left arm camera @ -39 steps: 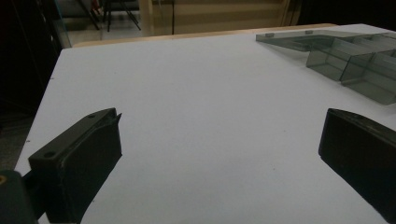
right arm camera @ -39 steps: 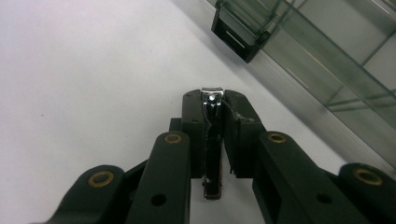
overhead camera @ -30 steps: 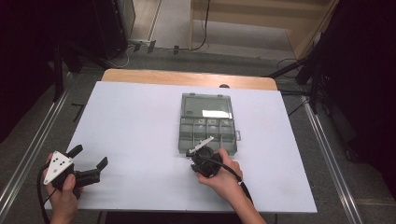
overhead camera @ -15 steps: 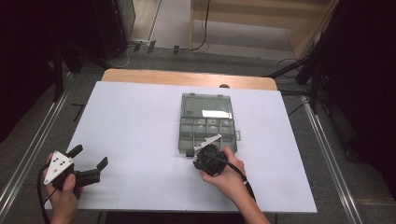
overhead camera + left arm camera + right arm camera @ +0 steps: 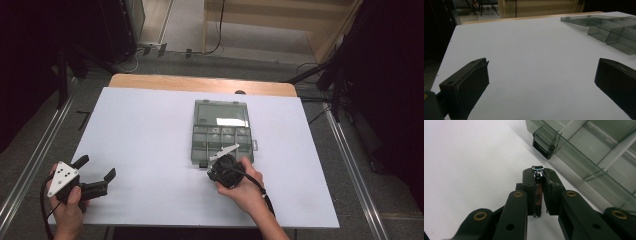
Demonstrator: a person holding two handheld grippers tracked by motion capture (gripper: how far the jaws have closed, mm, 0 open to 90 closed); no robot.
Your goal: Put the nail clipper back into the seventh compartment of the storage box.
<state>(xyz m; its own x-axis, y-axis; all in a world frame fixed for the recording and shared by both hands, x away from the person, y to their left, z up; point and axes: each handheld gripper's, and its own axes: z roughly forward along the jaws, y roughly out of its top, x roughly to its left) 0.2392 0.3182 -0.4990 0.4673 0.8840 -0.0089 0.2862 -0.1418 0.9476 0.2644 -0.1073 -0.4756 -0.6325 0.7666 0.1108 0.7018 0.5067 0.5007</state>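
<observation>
A small metal nail clipper [image 5: 537, 192] is clamped edgewise between the pads of my right gripper [image 5: 539, 173], which is shut on it. In the high view the right gripper [image 5: 220, 161] sits at the near edge of a grey see-through compartment box [image 5: 222, 132] whose lid lies open. That box [image 5: 594, 150] and its black latch [image 5: 544, 143] are just ahead of the clipper's tip. My left gripper [image 5: 95, 167] rests near the table's front left corner, jaws wide open [image 5: 541, 72] with nothing between them. The box [image 5: 609, 30] shows far off to its right.
A white sheet [image 5: 150, 150] covers the table, and a wooden strip [image 5: 200, 82] runs along the far edge. Metal rails [image 5: 350, 150] flank both sides. Dark stands and cables occupy the floor beyond.
The right hand has shifted a little to the right along the box's near edge, still gripping the clipper. The left hand has stayed put.
</observation>
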